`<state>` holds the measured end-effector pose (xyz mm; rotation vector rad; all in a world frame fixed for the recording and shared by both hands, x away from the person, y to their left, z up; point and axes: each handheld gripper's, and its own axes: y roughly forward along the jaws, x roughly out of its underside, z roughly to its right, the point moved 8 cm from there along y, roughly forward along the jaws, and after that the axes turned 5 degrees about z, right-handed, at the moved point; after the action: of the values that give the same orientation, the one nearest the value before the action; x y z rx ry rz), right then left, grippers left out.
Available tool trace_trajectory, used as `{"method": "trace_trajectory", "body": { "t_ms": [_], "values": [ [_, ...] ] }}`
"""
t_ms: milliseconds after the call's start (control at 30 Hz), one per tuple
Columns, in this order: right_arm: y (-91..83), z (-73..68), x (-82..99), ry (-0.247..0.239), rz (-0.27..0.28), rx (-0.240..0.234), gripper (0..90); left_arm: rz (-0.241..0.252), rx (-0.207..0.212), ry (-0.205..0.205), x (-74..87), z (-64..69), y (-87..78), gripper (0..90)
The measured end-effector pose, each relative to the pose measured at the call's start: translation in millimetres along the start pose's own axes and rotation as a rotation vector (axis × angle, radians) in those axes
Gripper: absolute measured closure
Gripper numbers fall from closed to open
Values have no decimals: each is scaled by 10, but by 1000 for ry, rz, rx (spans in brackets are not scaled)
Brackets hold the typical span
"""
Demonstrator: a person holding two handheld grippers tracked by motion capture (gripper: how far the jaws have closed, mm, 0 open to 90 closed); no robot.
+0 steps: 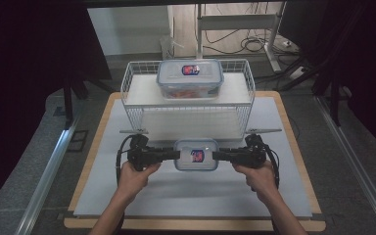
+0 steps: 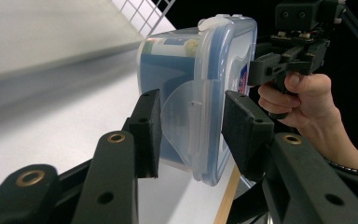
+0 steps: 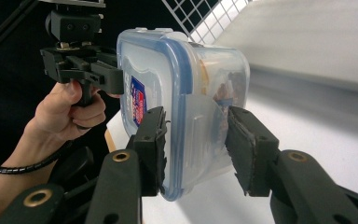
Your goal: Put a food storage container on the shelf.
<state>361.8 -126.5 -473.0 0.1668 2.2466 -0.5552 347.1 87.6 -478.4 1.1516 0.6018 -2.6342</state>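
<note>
Two handheld grippers clamp a clear, blue-rimmed food box (image 1: 196,154) from opposite ends above the white table mat (image 1: 127,196), the left gripper (image 1: 175,155) and right gripper (image 1: 217,155) each pressing its black pads against lid and base at a side latch. Held level between the person's hands, the box sits just in front of a white wire basket shelf (image 1: 127,85), on which a second, larger lidded box (image 1: 190,79) rests.
</note>
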Motion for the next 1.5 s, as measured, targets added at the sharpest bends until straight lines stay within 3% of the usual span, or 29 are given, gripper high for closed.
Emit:
{"method": "trace_trajectory", "body": {
  "t_ms": [1000, 1500],
  "values": [
    [-72, -410, -1055, -92, 72, -9, 580, 57, -28, 91, -1054, 336, -329, 584],
    [-58, -485, -1538, -92, 113, -6, 579, 95, -48, 99, -1539, 368, -399, 579]
  ]
}}
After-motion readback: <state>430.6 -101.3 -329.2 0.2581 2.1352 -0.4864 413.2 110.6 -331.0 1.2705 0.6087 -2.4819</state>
